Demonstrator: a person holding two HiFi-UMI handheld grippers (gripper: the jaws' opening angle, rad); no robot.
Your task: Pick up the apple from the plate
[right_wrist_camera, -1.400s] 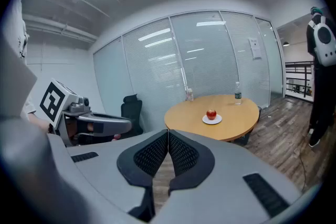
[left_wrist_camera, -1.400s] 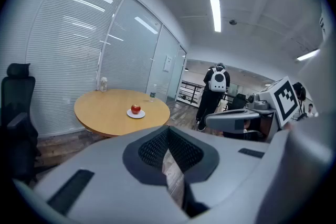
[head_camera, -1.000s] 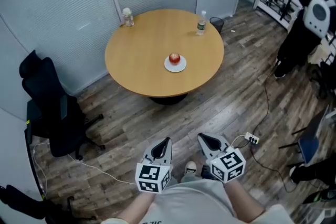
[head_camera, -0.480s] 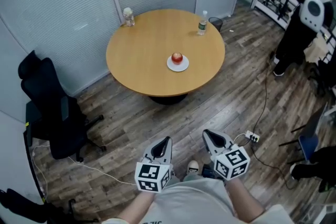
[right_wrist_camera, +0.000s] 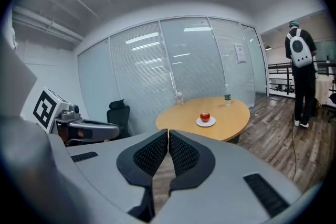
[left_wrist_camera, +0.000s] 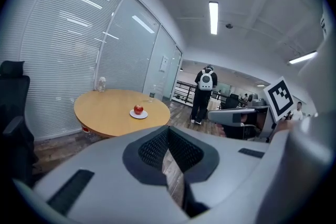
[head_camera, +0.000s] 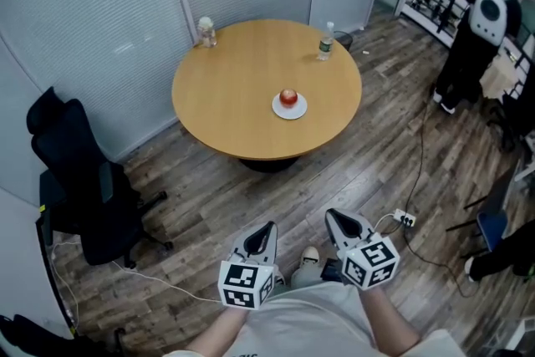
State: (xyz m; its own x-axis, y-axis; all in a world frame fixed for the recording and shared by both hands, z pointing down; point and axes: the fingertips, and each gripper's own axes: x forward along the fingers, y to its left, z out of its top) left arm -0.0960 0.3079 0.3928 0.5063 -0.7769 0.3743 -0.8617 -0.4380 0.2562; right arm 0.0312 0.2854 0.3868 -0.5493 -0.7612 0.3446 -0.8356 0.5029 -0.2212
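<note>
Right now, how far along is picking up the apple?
Done: nothing yet; the apple sits on the plate on the round table. In hand: nothing; left gripper and right gripper are both shut and empty, far from the table. Left: approach, open a gripper, grasp, lift.

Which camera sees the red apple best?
The head view: it looks down on the apple, whole and unblocked on its plate. Both gripper views show it too, far off and from the side.

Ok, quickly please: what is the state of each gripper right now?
Left gripper: jaws closed, holding nothing.
Right gripper: jaws closed, holding nothing.
</note>
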